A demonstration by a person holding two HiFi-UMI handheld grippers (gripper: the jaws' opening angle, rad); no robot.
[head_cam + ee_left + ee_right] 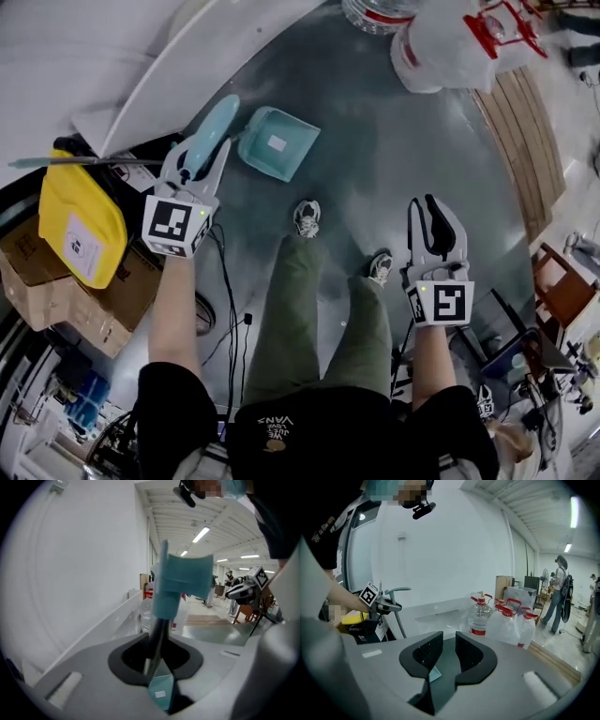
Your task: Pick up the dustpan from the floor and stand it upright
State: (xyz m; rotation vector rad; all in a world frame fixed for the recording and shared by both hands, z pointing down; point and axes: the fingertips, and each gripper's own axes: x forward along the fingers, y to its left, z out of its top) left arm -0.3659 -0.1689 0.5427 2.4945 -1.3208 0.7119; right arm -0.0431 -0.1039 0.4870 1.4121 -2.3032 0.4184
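Observation:
In the head view, a teal dustpan (278, 142) has its open pan toward the floor, and its long handle (212, 129) slants up to the left. My left gripper (199, 155) is shut on that handle. In the left gripper view the dark shaft (157, 634) runs between the jaws, with the teal grip (182, 584) above and the pan (161, 692) below. I cannot tell whether the pan touches the floor. My right gripper (427, 211) hovers to the right of the person's legs. It is open, with nothing between its jaws (446, 651).
Several large water bottles (441, 42) stand at the back right beside a wooden pallet (525, 141). A white slanted board (187, 66) lies just behind the dustpan. A yellow bag (80, 225) on cardboard boxes (66, 291) is at the left, and the person's shoes (307, 217) are close by.

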